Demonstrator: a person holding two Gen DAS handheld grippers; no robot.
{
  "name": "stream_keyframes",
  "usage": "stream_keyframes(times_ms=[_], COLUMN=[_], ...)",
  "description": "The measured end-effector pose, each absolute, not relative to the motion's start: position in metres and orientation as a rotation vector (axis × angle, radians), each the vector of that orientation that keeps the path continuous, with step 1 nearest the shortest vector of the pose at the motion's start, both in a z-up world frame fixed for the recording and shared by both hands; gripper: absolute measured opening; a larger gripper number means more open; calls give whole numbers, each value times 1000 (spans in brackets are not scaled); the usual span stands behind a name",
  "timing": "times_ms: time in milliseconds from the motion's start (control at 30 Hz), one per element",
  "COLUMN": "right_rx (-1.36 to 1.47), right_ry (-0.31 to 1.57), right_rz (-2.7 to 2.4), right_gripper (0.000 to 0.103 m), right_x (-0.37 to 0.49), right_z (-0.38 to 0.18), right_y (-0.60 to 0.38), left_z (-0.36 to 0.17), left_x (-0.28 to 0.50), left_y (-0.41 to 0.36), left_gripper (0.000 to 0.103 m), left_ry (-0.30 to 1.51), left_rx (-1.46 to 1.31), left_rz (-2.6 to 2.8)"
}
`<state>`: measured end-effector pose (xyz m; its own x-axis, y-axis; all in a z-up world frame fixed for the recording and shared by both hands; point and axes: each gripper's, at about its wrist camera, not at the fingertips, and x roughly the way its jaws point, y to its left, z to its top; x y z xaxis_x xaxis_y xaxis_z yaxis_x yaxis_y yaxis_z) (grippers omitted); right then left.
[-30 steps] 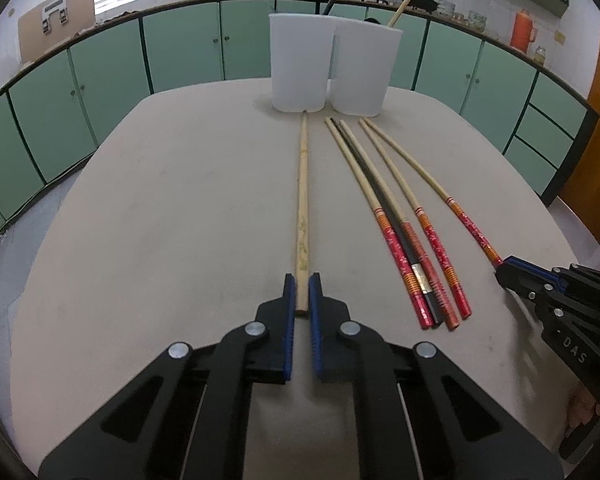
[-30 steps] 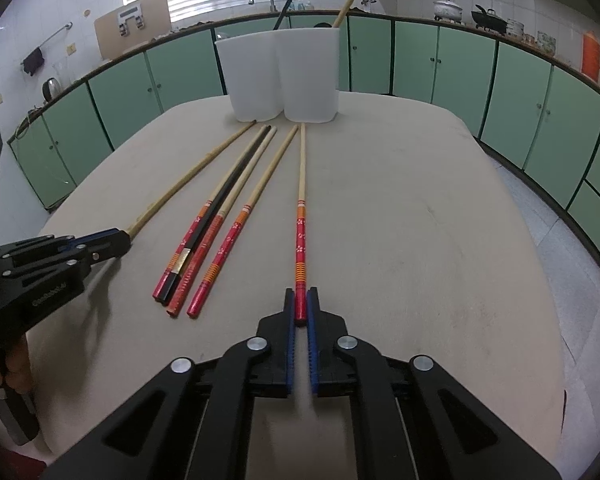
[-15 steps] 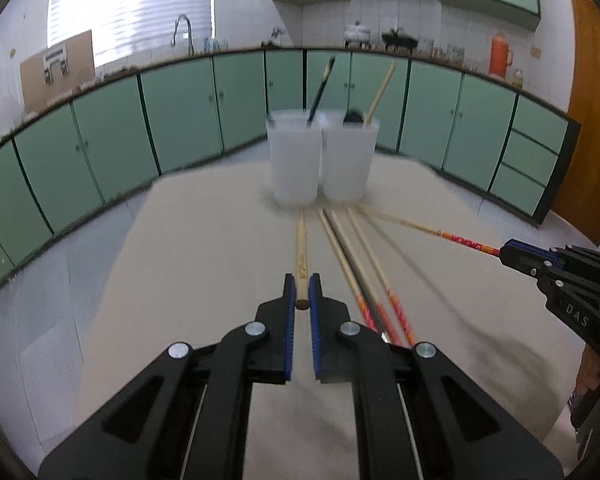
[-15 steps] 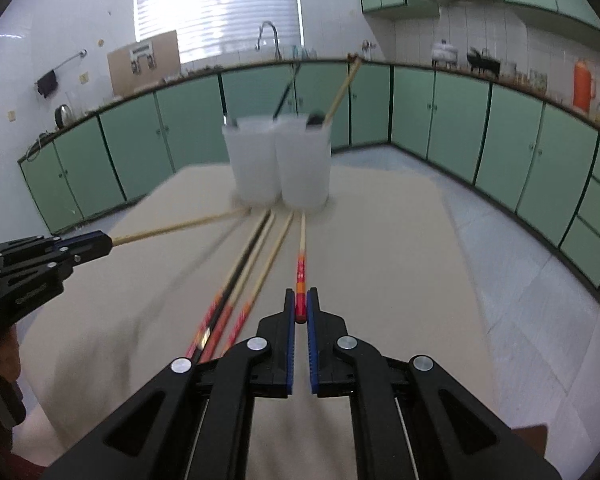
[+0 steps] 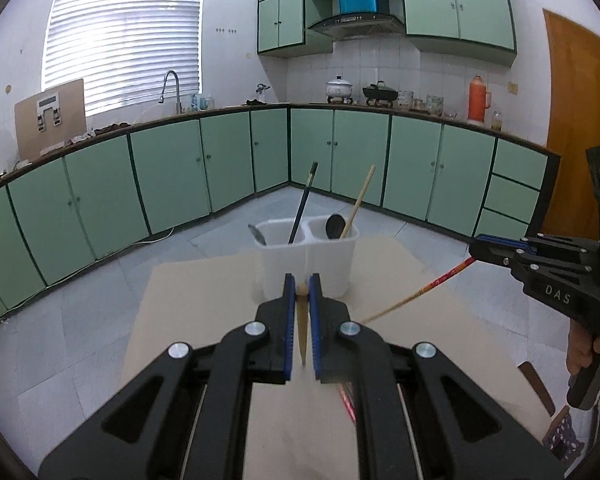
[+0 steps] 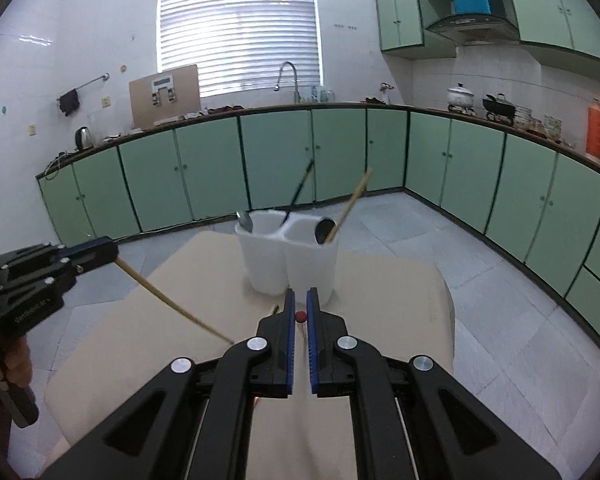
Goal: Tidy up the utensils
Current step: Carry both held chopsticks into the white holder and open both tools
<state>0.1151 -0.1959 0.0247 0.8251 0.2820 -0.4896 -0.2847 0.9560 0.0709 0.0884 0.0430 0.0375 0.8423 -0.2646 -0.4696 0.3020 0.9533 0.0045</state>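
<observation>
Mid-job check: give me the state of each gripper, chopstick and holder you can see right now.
left gripper: shut on plain wooden chopstick, lifted off table.
right gripper: shut on red-ended chopstick, lifted.
white two-compartment holder: upright on table, utensils in both compartments.

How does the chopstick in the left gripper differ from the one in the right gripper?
The left gripper holds a plain chopstick of bare pale wood; the right gripper holds a decorated chopstick with a red patterned end. In the left wrist view the plain chopstick's butt looks tan, while in the right wrist view the decorated chopstick's butt is red. Both are pinched at the thick end, clear of the table, tips slanting down.
</observation>
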Motion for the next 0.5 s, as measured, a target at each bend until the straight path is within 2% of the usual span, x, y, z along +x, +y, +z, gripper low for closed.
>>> stream_keyframes(times_ms=[500], right_rx=[-5], right_ry=[507], right_rz=[398], right_gripper=[6], right_x=[159], right_z=[74], right_y=[-191], left_z=[71], left_x=[126], left_y=[46], left_gripper=[6], left_ry=[434], left_rx=[51], left_rz=[-331])
